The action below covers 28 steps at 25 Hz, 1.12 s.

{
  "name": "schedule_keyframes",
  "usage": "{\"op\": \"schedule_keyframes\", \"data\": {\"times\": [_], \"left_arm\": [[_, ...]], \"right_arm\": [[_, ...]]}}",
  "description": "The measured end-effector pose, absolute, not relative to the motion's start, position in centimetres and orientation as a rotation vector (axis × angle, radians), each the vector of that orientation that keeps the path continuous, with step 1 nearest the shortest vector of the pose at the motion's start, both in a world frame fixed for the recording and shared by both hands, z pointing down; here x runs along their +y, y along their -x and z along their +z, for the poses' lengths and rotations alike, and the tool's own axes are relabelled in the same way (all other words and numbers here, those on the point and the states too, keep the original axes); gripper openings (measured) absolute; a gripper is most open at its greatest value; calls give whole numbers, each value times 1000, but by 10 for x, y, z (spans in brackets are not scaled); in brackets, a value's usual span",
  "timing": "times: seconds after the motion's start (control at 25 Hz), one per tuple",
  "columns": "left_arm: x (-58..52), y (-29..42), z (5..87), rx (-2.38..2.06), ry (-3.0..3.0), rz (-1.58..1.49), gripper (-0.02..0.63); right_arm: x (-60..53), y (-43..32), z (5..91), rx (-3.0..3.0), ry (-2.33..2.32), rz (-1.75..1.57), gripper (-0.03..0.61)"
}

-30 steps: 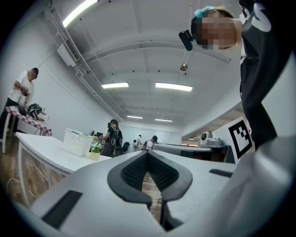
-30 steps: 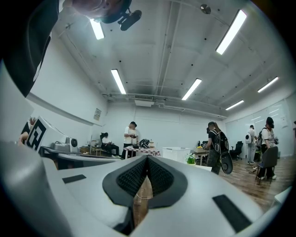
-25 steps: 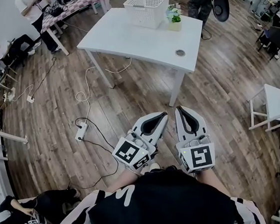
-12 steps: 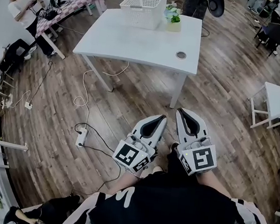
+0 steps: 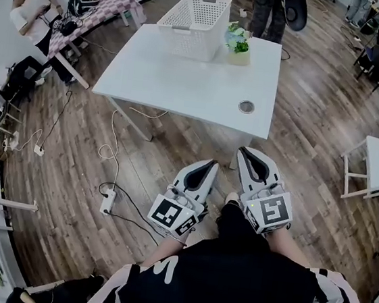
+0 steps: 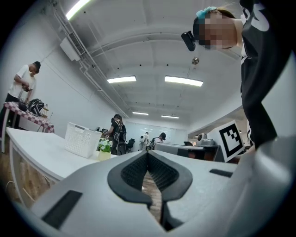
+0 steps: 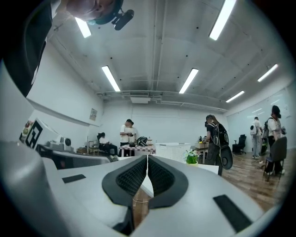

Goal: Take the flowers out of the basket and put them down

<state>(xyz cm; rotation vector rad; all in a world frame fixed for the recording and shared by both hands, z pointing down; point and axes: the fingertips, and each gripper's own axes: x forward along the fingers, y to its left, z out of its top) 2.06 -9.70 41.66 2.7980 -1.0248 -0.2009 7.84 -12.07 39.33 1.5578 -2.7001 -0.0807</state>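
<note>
The person stands on the wooden floor [image 5: 303, 106], short of the near edge of a white table [image 5: 184, 79], and holds both grippers low in front of the body, tips pointing away toward the table. The left gripper [image 5: 213, 162] has its jaws pressed together at the tips, with nothing between them; only floor shows through the gap behind the pads. The right gripper [image 5: 243, 149], just beside it on the right, is likewise closed and empty. Neither gripper touches the table or anything on it.

The white lattice basket [image 5: 195, 15] sits on the far left part of the tabletop. The flowers [image 5: 239, 43], white blooms and green leaves in a small pale pot, stand upright on the table just to the right of the basket, outside it and near the far edge. Whether the pot touches the basket wall cannot be told. A round grommet [image 5: 246, 106] is set into the tabletop near its near right corner.

On the floor to the near left of the table lie a power strip [image 5: 107, 202] and loose cables. A white stool [image 5: 372, 161] stands to the right, well apart from the table. At the far left, a person [image 5: 28, 14] stands by a table with a checked cloth [image 5: 108, 4], and another person [image 5: 268, 10] stands just beyond the white table.
</note>
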Motion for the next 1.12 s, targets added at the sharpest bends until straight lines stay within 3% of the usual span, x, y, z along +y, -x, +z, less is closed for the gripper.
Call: {"op": "schedule_keyframes", "data": {"times": [0.28,0.36,0.76,0.92,1.12], "left_arm": [[-195,-21,411,-1181,-2733,-179,3],[-217,-12,411,-1255,-2686,-178,3],[-253,107,438,-1662,-2361,-86,3],[-290,150,456,-1671,-2330,-65,3],[-386,180,446,-1534,-2451,-56,3]], "right_arm": [[-284,-126,430,-2416,-1055,-384,26],[-339,-141,444,-2319,-923,-436,174],[-572,-186,553,-1693,-555,-606,179],[-602,-190,581,-1606,-459,-601,186],[-603,-181,581,-1411,-307,-837,166]]}}
